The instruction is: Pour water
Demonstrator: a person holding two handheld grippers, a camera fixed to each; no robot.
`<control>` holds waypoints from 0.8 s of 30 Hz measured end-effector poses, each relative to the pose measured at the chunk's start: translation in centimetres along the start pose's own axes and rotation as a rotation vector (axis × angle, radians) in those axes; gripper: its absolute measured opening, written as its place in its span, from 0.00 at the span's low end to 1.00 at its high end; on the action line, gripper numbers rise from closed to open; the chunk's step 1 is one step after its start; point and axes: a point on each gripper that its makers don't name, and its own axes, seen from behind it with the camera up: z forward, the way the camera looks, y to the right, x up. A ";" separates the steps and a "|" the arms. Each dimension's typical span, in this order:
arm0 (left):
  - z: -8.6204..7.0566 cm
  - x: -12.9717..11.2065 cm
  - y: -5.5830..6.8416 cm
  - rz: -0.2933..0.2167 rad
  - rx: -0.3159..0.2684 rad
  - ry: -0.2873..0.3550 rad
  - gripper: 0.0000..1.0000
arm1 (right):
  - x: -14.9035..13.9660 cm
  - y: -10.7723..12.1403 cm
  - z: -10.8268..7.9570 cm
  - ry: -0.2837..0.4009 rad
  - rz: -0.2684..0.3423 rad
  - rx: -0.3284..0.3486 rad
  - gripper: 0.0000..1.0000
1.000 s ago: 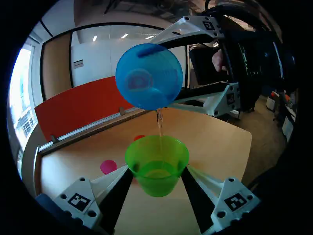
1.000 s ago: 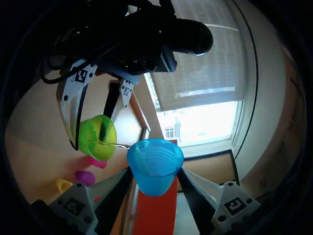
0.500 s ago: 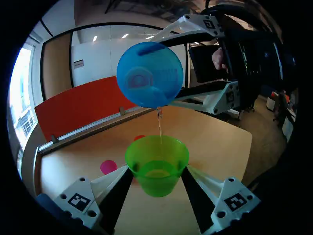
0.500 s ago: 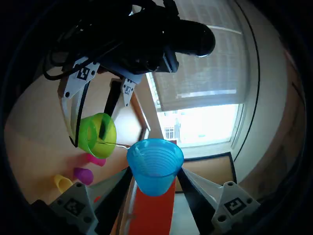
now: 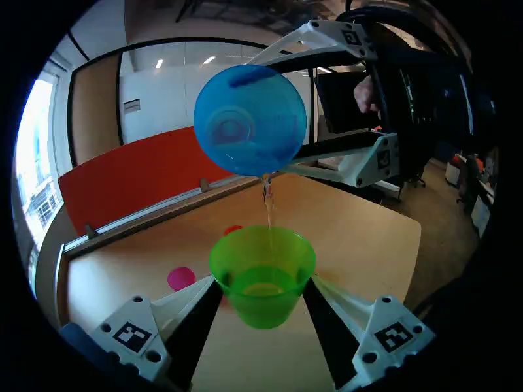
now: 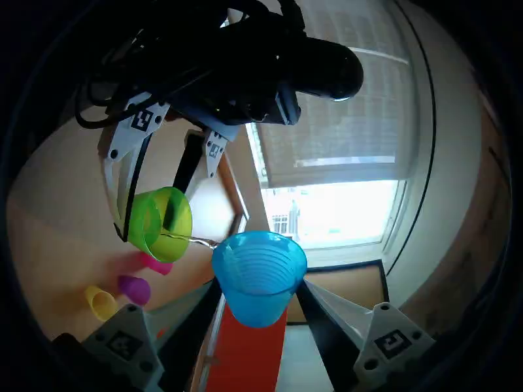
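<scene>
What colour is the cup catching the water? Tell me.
The cup is translucent green, clearest in the left gripper view.

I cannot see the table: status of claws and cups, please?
Left claw shut on green cup. Right claw shut on tilted blue cup, water streaming into green. Pink cup aside.

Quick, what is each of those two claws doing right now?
Left gripper: shut on the green cup.
Right gripper: shut on the blue cup, tipped and pouring water.
</scene>
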 end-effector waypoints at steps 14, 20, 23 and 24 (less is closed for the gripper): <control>0.1 0.1 -0.2 -0.001 0.000 0.000 0.81 | -1.9 0.8 1.2 0.002 -0.039 -0.005 0.86; 0.1 0.2 -0.2 -0.001 -0.001 0.000 0.81 | -2.8 1.3 1.8 0.004 -0.048 -0.005 0.86; 0.1 0.2 -0.2 -0.001 -0.002 0.000 0.81 | -3.1 1.5 2.0 0.006 -0.055 -0.005 0.86; 0.2 0.1 -0.2 -0.001 -0.002 0.000 0.81 | -3.2 1.5 2.1 0.006 -0.058 -0.004 0.86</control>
